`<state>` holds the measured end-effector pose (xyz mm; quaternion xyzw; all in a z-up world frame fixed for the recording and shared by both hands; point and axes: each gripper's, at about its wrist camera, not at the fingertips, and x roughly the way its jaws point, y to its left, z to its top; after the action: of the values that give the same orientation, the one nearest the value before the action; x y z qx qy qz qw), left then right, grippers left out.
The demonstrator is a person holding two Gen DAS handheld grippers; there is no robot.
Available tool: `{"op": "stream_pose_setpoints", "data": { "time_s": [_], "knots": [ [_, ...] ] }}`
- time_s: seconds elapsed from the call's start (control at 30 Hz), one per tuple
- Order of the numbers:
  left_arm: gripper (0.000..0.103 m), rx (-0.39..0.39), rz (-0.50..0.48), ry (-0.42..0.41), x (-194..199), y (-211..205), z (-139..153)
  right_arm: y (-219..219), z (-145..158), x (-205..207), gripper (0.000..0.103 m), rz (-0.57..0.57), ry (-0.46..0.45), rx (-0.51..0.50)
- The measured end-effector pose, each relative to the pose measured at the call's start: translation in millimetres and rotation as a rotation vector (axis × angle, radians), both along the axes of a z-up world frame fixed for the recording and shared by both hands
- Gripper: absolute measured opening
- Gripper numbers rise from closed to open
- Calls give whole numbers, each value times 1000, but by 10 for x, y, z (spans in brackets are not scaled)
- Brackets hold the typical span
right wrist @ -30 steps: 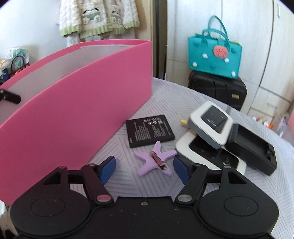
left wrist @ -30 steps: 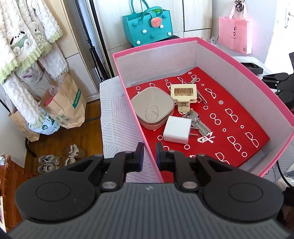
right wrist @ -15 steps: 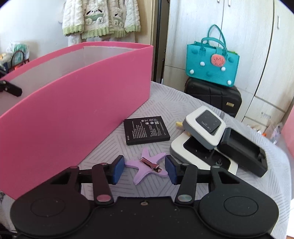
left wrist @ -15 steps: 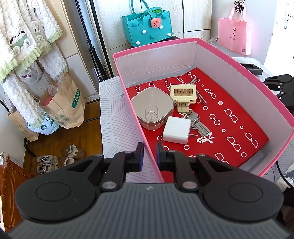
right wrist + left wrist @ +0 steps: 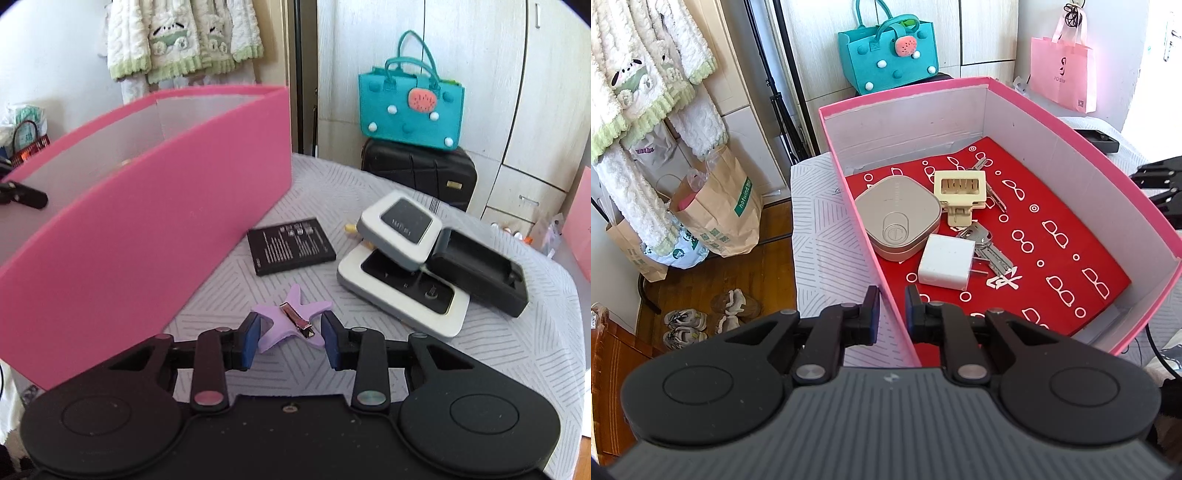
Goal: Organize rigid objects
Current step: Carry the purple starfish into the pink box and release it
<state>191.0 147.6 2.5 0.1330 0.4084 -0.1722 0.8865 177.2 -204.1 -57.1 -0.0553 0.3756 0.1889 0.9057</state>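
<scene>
The pink box (image 5: 1052,122) stands on the striped tablecloth with a red patterned floor. Inside lie a beige rounded case (image 5: 897,218), a cream plastic piece (image 5: 960,192), a white plug (image 5: 945,262) and keys (image 5: 991,254). My left gripper (image 5: 891,312) is shut on the box's near wall. In the right wrist view, a purple star hair clip (image 5: 291,317) lies on the cloth beside the box (image 5: 166,229). My right gripper (image 5: 290,328) has its jaws closing on the clip, and the blue pads touch the star's arms on both sides.
A black battery (image 5: 291,245) lies just beyond the clip. Further right, a small white-grey device (image 5: 400,229) rests on a larger white one (image 5: 402,306), against a black cradle (image 5: 480,273). Behind the table, a teal bag (image 5: 410,107) sits on a black suitcase (image 5: 417,177).
My right gripper's jaws have narrowed from wide apart to touching the star clip's arms. The left gripper and the box have stayed as they were.
</scene>
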Motion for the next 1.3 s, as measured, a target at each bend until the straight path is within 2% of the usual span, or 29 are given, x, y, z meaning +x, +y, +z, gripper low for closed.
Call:
{"op": "stream_pose_setpoints", "data": {
  "time_s": [0.17,0.27,0.4,0.47,0.7,0.9,1.07,1.2,1.3],
  "knots": [
    [13,-7,-4,17,29,-3,4,-14,361,-50,41,-1,-82,24],
    [13,-14,6,22,33,-9,3,-22,657,-78,41,30,-143,85],
    [12,-4,22,25,37,-43,4,74,964,-69,41,130,-177,179],
    [12,-2,29,32,44,-50,13,208,1034,-57,41,197,-165,201],
    [12,-14,47,36,18,-38,55,818,918,51,41,379,-67,114],
    [12,-13,46,28,5,-36,61,1039,681,175,42,382,8,64],
    [12,-36,57,25,-9,-7,60,1155,641,209,41,351,-40,-25],
    [12,-45,63,31,-2,8,69,890,771,181,42,302,-47,112],
    [12,-45,66,32,8,3,74,605,858,115,46,246,-63,197]
  ]
}}
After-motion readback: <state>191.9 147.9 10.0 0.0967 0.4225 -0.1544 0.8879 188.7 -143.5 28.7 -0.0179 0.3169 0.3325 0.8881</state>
